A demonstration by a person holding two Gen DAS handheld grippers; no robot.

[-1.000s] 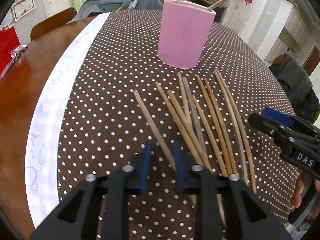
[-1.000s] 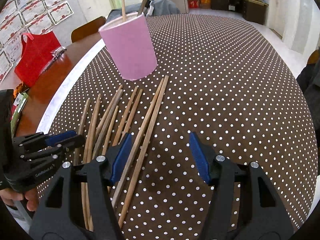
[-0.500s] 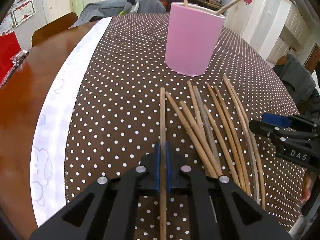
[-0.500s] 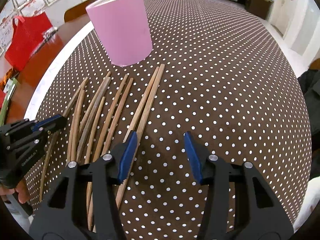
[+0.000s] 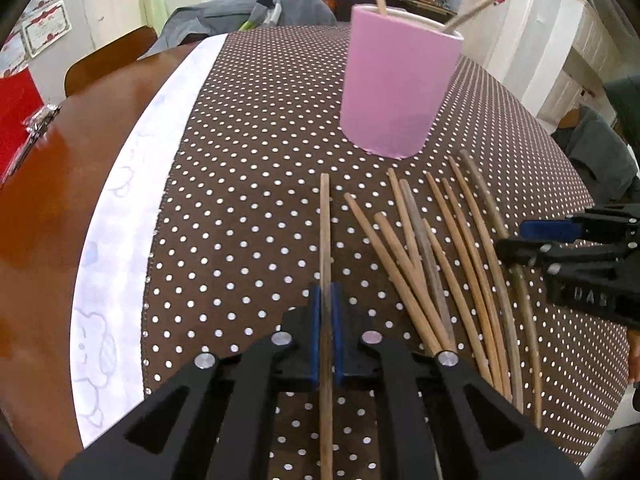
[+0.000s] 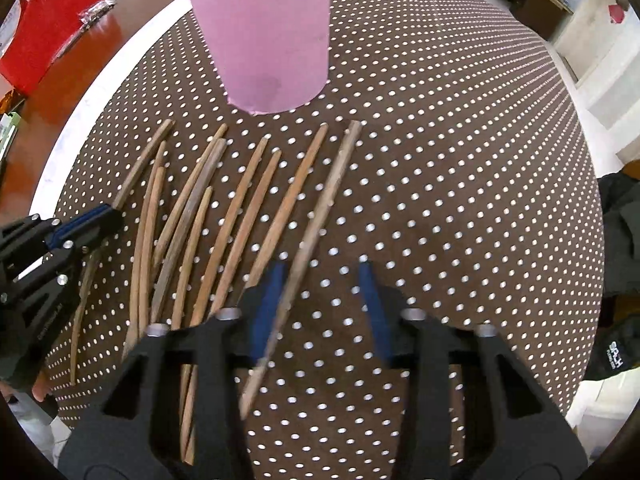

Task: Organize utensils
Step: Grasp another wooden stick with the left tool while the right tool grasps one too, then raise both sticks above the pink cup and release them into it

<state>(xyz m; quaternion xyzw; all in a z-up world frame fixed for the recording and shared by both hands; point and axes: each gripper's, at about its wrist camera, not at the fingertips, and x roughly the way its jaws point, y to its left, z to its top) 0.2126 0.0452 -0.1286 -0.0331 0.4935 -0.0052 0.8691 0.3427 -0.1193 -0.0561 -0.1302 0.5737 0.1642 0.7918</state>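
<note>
Several wooden chopsticks (image 5: 440,248) lie fanned out on the dotted brown cloth in front of a pink cup (image 5: 396,84) that holds two sticks. My left gripper (image 5: 326,308) is shut on one chopstick (image 5: 325,224), which points at the cup. My right gripper (image 6: 320,284) is open and low over the cloth, with the rightmost chopstick (image 6: 320,216) lying between its jaws near the left finger. The cup (image 6: 260,32) and the loose chopsticks (image 6: 208,216) also show in the right wrist view. The left gripper (image 6: 80,232) appears there at the left edge.
A white strip (image 5: 120,216) borders the cloth on the left, with bare brown table (image 5: 44,208) beyond. A red bag (image 6: 44,36) and a chair (image 5: 108,56) are at the far left. Dark clothing (image 5: 600,152) lies past the table's right edge.
My left gripper has closed on the leftmost chopstick and swung it straight toward the cup. My right gripper has moved forward and down over the rightmost chopstick, still open.
</note>
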